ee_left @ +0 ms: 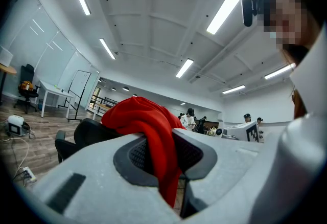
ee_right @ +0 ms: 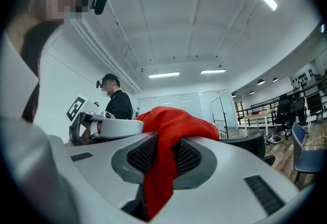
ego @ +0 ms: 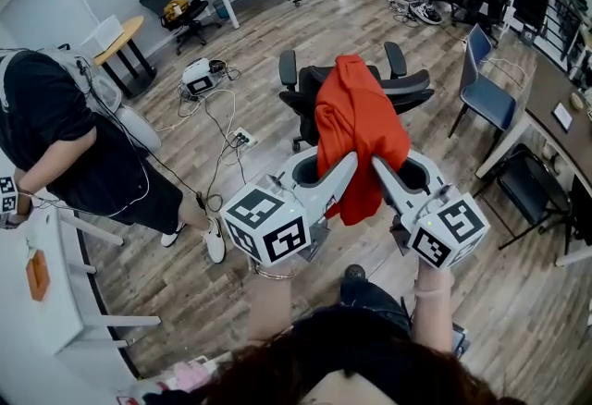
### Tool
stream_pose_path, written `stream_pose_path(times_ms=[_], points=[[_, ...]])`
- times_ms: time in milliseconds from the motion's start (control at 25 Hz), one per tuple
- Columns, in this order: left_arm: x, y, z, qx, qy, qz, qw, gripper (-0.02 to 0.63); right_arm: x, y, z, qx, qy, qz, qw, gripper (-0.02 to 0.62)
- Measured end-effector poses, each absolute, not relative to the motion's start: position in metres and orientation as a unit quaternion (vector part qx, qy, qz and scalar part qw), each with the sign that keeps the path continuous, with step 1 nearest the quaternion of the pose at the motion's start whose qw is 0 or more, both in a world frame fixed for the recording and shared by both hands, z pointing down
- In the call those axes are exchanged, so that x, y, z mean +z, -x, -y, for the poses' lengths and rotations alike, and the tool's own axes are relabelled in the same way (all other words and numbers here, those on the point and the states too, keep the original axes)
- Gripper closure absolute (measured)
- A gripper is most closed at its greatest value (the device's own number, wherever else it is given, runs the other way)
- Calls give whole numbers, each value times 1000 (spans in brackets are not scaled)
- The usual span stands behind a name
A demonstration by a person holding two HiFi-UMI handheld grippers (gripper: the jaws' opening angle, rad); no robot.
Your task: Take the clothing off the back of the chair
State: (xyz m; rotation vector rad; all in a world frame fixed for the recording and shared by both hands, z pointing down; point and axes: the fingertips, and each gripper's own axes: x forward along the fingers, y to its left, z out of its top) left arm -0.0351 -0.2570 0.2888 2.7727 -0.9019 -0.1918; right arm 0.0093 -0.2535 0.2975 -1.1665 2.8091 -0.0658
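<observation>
A bystander in black (ego: pixel 65 135) stands by a white table (ego: pixel 23 338) at the far left of an open office. At centre, the person wearing the head camera holds out two hand-held grippers. The left gripper (ego: pixel 348 163) has its jaws pressed onto a fold of the orange-red garment (ego: pixel 356 121), with cloth hanging down between the pads in its own view. Just beside it, the right gripper (ego: pixel 381 165) pinches a neighbouring fold the same way. The garment hangs bunched from both grips in front of the black office chair (ego: pixel 412 89). Its upper end lies across the line of the chair back, and no view shows whether it rests there or has come clear. By the look of it, the grasp is made and the lift is under way. What is left is to carry the cloth fully away from the chair. A blue chair (ego: pixel 486 96) stands well apart at the right. No brand or lettering can be read anywhere. The only markings are black-and-white square codes on the left marker cube (ego: pixel 268 226) and the right marker cube (ego: pixel 450 229).
</observation>
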Motion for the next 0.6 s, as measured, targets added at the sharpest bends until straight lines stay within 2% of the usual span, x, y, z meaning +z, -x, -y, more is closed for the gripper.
stream_pose_path(times_ms=[600], points=[[284, 50, 213, -71, -945, 302, 99, 528, 293, 5, 211, -16, 383, -922, 57, 522]])
